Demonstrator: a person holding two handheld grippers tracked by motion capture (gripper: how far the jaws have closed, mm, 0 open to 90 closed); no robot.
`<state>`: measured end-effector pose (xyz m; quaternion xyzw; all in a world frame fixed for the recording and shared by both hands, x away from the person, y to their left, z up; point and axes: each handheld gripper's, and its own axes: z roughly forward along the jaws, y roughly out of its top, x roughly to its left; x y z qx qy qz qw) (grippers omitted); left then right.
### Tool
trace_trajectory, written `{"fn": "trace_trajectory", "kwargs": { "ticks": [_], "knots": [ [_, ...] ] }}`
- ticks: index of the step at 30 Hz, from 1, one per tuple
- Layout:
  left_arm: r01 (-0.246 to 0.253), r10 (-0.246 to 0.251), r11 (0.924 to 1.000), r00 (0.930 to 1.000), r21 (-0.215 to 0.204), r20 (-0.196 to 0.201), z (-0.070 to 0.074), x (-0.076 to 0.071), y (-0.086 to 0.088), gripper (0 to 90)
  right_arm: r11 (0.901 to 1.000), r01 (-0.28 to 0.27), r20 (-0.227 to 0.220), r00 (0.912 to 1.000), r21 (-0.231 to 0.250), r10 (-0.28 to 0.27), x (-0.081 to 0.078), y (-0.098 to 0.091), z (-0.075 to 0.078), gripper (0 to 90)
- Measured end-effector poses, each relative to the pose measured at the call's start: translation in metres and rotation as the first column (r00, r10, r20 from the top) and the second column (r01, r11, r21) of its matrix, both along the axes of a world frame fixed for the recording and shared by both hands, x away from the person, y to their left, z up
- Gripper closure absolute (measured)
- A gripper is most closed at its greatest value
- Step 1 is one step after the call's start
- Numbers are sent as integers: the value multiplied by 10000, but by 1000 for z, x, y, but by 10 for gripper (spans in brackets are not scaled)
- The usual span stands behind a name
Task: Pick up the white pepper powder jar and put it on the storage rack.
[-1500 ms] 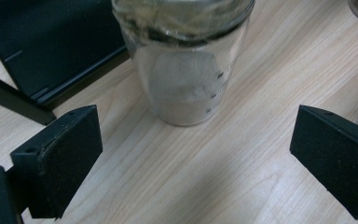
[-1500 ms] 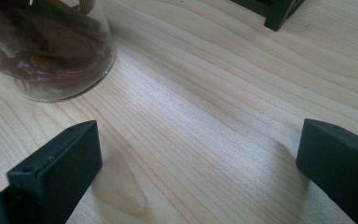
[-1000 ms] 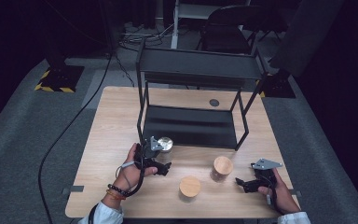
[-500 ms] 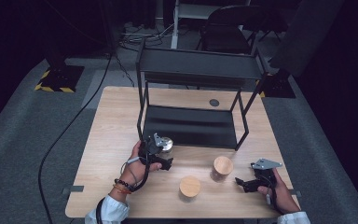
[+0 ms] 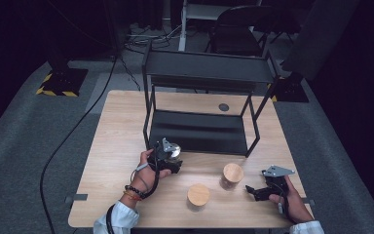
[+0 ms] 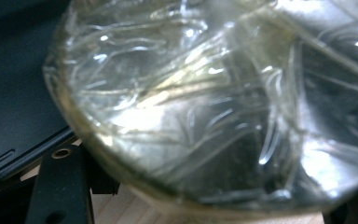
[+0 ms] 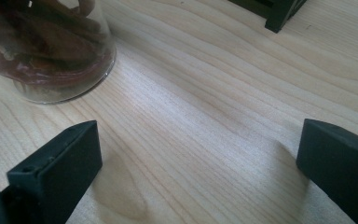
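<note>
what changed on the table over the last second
The left gripper has just closed its jaws on the clear jar by the rack's front edge. The right gripper and both wooden-lidded jars stayed put.

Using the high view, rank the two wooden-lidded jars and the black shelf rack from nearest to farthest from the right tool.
1. Right jar, just left of the right tool.
2. Left jar, farther left, near the table's front.
3. Shelf rack, behind, mid-table.
</note>
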<state>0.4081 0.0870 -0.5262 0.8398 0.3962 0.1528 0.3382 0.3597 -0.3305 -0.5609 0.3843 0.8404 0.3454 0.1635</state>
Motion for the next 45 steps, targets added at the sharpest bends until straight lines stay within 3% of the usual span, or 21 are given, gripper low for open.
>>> {"fn": "trace_trajectory", "kwargs": {
  "ticks": [3,13,23,30,45],
  "knots": [
    [-26,27,10000,10000,-93,62,-1,0,0,295,10000,-1,0,10000,1,1,0,0,0,0],
    [-123,117,9998,9993,163,346,1,-1,-2,296,10000,-2,1,10000,1,2,0,0,0,0],
    [-243,241,9997,9994,76,248,8,1,0,297,10000,-5,2,10000,-2,5,0,0,0,0],
    [-360,361,9993,9991,-63,204,19,4,1,297,10000,-6,2,10000,-1,6,0,0,0,0],
    [-858,849,9961,9955,193,421,48,18,-4,297,10000,-1,-10,10000,-18,1,0,0,0,0]
  ]
}}
